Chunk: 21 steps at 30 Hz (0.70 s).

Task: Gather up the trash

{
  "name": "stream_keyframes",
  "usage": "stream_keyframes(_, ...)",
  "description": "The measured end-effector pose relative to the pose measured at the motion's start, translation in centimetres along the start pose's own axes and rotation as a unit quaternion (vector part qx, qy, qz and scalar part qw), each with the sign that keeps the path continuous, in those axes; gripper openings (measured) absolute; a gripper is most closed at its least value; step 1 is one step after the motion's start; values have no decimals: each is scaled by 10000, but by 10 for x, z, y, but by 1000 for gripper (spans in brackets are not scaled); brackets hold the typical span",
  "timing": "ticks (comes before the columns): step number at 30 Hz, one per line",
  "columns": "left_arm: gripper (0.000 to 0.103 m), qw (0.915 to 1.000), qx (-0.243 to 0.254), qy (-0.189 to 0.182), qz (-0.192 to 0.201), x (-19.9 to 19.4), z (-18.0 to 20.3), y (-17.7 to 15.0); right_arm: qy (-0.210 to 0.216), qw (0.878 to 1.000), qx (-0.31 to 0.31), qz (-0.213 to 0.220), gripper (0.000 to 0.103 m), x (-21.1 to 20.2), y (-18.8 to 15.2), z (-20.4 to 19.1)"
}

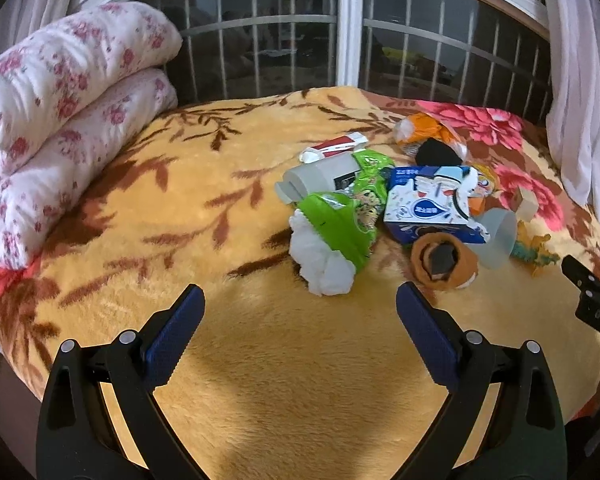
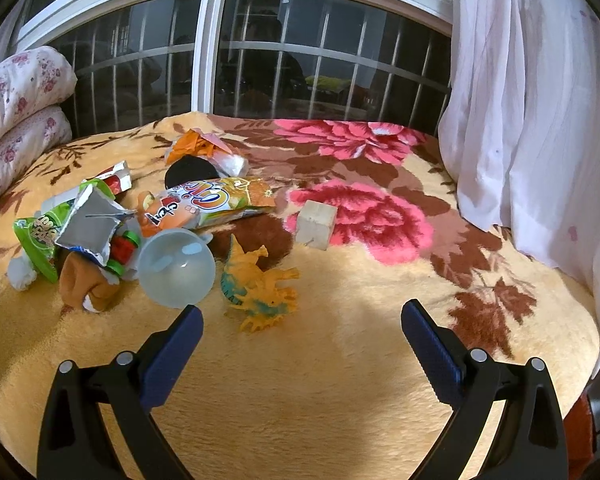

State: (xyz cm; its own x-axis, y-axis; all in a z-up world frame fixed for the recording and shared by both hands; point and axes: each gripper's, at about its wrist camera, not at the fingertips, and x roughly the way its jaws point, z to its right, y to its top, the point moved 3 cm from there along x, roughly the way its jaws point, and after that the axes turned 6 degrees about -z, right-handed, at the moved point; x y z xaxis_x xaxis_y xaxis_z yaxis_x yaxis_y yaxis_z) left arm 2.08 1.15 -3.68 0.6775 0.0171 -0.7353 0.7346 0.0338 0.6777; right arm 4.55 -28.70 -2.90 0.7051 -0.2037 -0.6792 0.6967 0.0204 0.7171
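Trash pile (image 1: 380, 200): heaped mid-bed on blanket (image 1: 260, 360), toys mixed in | left gripper (image 1: 300, 308): we hold it spread, empty, facing white wad (image 1: 320, 260) | right gripper (image 2: 302, 320): likewise agape, near toy dinosaur (image 2: 260, 288), for sorting.

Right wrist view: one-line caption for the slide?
Open right gripper hovers over a floral blanket, facing a pile of wrappers, a clear plastic cup and a toy dinosaur.

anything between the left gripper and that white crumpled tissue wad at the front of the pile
Nothing visible. The left hand-held gripper is open, with only bare yellow plush blanket between its fingertips and the white crumpled tissue wad. A green snack wrapper lies over the wad's far side, not the near one.
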Motion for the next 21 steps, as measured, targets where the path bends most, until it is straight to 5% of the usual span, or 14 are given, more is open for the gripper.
stream_keyframes(21, 94, 9999, 16, 122, 56, 1, -1, -1, 10, 10000, -35, 28, 98, 0, 1, 1)
